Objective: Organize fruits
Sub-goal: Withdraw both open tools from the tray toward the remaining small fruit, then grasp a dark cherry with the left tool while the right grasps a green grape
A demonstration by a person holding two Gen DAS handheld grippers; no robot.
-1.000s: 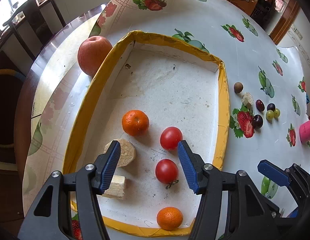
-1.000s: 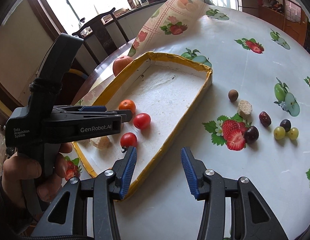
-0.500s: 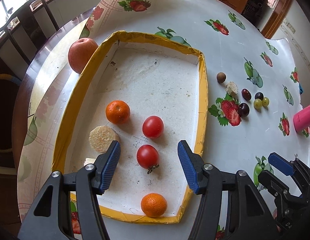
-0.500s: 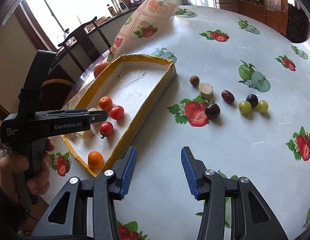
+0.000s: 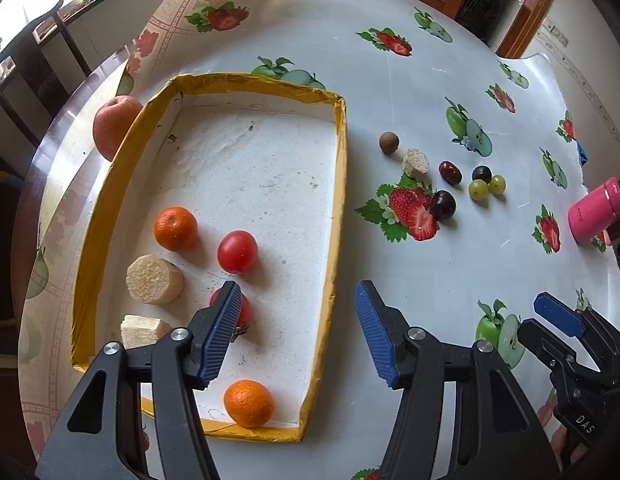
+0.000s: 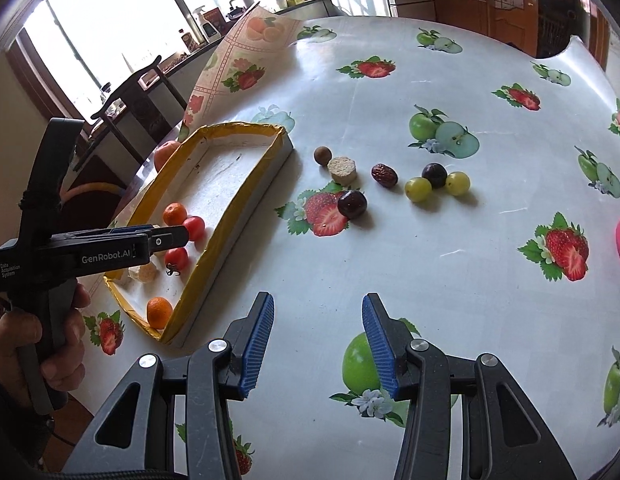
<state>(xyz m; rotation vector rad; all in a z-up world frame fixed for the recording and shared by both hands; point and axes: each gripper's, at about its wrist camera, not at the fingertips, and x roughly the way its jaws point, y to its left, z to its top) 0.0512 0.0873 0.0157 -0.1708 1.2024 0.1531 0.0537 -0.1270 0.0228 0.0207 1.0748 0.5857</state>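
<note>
left gripper [image 5: 296, 332] open over tray [image 5: 341, 184], tomato [image 5: 237, 251] inside

A round table [image 5: 449, 264] in fruit-print oilcloth carries a yellow-rimmed tray [image 5: 341, 184]; loose fruits [image 5: 443, 204] lie at its three o'clock, an apple [image 5: 110, 124] at ten.

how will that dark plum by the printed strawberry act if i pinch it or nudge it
The dark plum looks round and glossy, so it may slip between the fingers. Lying loose on the smooth tablecloth, it would probably roll if nudged. It looks small, so probably light.

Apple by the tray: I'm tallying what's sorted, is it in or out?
Out. The apple sits on the table outside the yellow tray wall.
</note>
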